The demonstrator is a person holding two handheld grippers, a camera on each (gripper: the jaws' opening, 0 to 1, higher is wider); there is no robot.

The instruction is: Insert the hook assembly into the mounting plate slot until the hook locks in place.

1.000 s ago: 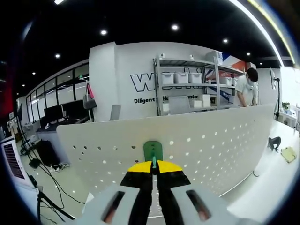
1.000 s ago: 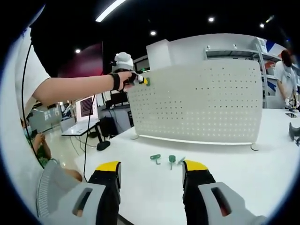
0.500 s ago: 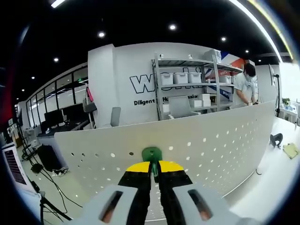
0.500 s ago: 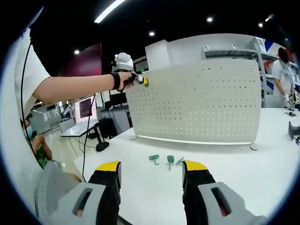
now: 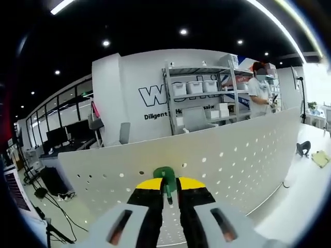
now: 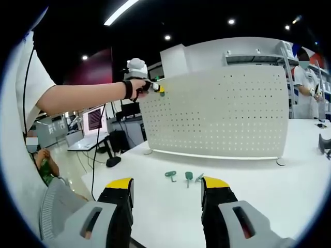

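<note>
A green hook (image 5: pixel 164 177) is pinched in my left gripper (image 5: pixel 166 184), held against the upper part of the white perforated mounting plate (image 5: pixel 243 155). In the right gripper view that same left gripper (image 6: pixel 156 88) sits at the plate's top left corner, held by a person's outstretched arm (image 6: pixel 83 97). The plate (image 6: pixel 222 113) stands upright on the white table (image 6: pixel 289 191). Three more green hooks (image 6: pixel 183 176) lie on the table in front of it. My right gripper (image 6: pixel 168 192) hovers low over the table, jaws wide apart and empty.
A metal shelf rack with bins (image 5: pixel 201 95) and a person (image 5: pixel 260 90) stand behind the plate. Desks with monitors (image 5: pixel 67 132) are at the left. A dark object (image 5: pixel 303 149) lies on the table at far right.
The left gripper has edged lower and closer along the plate with the green hook still in it. The person in the background walked left. My right gripper stayed still.
</note>
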